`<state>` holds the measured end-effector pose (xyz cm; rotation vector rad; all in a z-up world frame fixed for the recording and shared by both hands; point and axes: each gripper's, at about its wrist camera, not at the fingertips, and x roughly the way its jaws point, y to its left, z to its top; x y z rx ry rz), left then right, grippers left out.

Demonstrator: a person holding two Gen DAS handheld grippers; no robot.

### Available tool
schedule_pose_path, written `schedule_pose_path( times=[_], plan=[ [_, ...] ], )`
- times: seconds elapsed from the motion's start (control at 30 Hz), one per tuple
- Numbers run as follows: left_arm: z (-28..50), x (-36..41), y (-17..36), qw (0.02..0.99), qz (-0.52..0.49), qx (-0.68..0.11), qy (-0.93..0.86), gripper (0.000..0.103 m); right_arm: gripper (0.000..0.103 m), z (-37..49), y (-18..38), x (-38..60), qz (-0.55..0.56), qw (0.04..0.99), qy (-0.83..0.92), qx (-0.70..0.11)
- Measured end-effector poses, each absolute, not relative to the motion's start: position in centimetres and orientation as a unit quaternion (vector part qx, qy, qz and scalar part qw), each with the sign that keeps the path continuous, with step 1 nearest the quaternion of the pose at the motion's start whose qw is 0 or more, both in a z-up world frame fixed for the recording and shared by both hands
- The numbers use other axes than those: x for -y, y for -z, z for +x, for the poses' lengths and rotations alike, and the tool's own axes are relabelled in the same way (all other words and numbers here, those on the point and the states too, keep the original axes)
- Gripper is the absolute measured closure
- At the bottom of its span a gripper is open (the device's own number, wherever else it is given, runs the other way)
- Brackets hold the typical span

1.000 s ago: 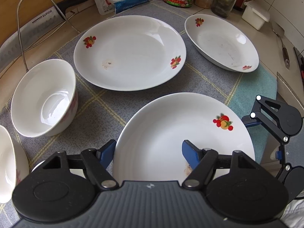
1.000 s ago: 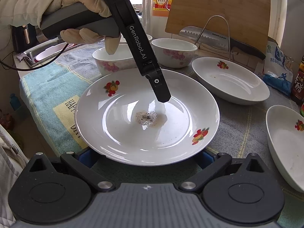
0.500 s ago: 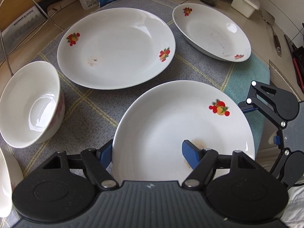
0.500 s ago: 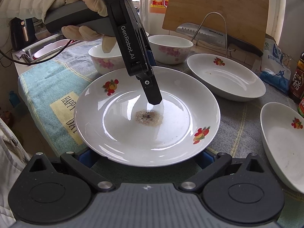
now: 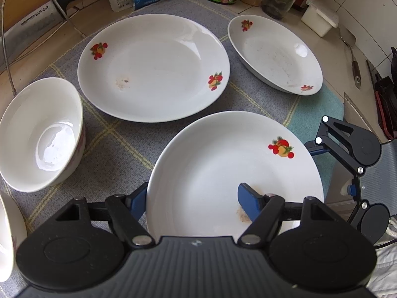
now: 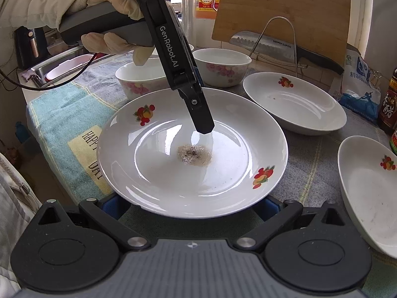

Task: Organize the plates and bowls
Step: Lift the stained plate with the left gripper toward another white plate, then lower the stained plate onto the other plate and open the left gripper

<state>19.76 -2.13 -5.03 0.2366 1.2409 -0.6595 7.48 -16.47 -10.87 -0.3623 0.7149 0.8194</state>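
Currently my left gripper [image 5: 196, 198] straddles the rim of the near plate [image 5: 223, 168] at 6 o'clock, jaws wide, one finger under, one over, not visibly clamped. My right gripper [image 6: 191, 207], also wide open, brackets the opposite edge. The target plate [image 5: 153, 67] lies at 11 o'clock, nearer my left.

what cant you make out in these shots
- Right gripper, right wrist view: fingertips hidden under the near plate; grip unclear.
- Left gripper, left wrist view: one finger hidden behind that plate's rim.
- Bowl, left wrist view: cut by left edge.
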Motion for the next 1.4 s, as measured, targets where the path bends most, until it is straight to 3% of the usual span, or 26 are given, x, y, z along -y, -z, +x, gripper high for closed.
schedule_pose_path(
  times=[0.7, 1.4],
  plan=[
    [20.4, 4.1, 1.7, 0.772, 0.099, -0.547, 0.307, 0.029, 0.000, 9.3, 7.7, 19.5, -0.169, 0.830, -0.409, -0.340],
    [24.7, 13.5, 0.8, 0.772, 0.123, -0.527, 0.335, 0.029, 0.000, 12.1, 5.6, 28.6, -0.159, 0.847, -0.383, -0.332]
  ],
)
